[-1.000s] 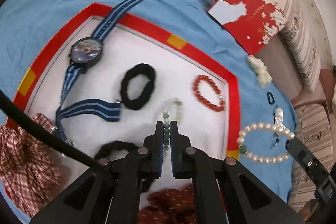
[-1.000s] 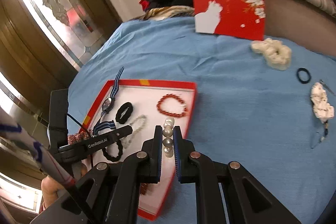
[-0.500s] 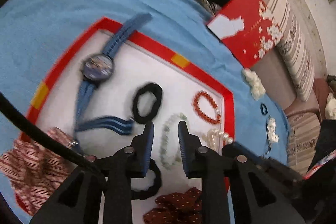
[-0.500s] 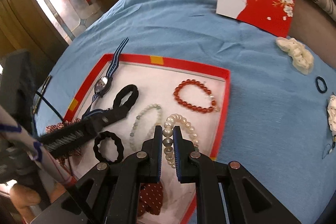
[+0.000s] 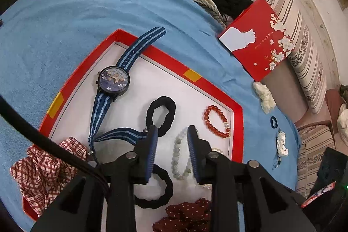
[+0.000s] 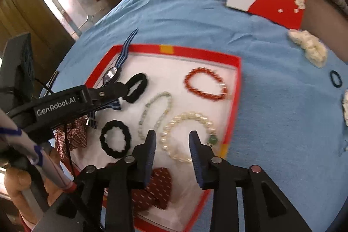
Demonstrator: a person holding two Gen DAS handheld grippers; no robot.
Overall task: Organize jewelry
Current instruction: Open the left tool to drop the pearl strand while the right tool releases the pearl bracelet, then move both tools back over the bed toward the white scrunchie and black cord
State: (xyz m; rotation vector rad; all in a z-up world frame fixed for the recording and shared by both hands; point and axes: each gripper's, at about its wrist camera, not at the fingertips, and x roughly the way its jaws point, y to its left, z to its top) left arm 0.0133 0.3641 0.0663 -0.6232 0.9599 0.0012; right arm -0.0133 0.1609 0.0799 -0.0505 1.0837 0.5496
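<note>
Now my right tool (image 6: 171,139) is opening, its jaws straddling the pearl bracelet (image 6: 187,136) without pressing it as it lies in the red tray (image 6: 238,84). My left tool (image 5: 171,134) is opening too, over the pale green bead bracelet (image 5: 179,156) on the tray floor.

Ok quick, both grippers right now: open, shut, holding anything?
Left gripper: jaws opening, nothing gripped; pale green bead bracelet lies in the tray below.
Right gripper: jaws opening, nothing gripped; pearl bracelet lies in the tray.

Pearl bracelet (image 6: 187,136) and pale green bracelet (image 6: 155,114) lie flat in red tray (image 6: 237,88)
</note>
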